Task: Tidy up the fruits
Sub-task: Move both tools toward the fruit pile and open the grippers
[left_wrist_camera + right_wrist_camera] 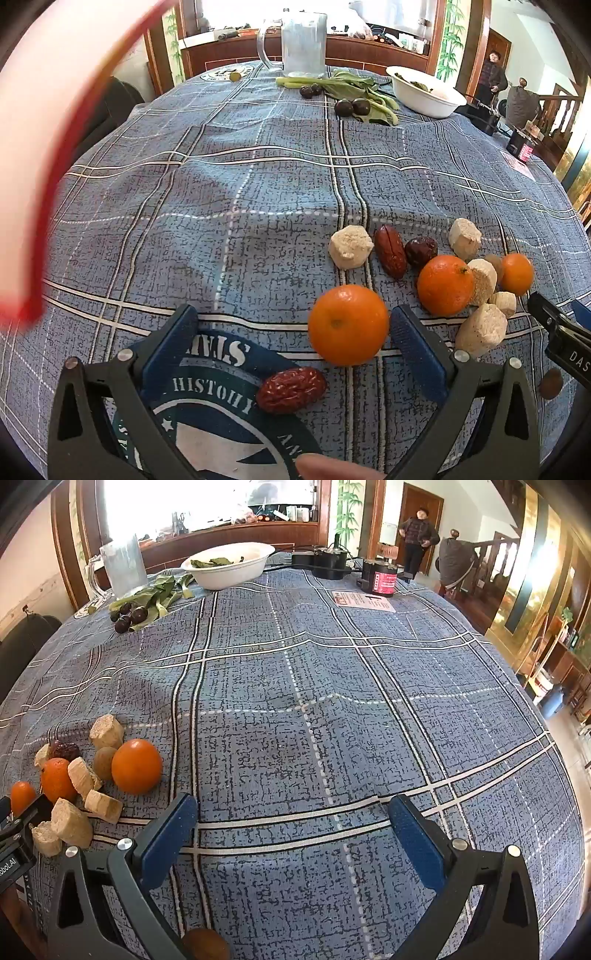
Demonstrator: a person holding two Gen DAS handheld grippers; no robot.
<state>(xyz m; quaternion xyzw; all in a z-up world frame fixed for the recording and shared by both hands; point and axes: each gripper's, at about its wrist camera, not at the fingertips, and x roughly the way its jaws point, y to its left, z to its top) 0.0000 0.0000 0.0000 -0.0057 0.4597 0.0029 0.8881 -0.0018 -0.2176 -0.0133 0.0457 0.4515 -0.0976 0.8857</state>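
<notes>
Both the left tongs (293, 339) and right tongs (293, 821) are held wide apart and empty above the desk (332, 672); a red date (291, 389) is seen between the left pair, a tangerine (348, 324) just beside.

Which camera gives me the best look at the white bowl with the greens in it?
The right wrist view: the white bowl shows whole, leaves visible inside. The left wrist view shows it smaller, at the table's far right edge.

Left tongs (295, 325) and right tongs (293, 814) agape, angled downward.
</notes>
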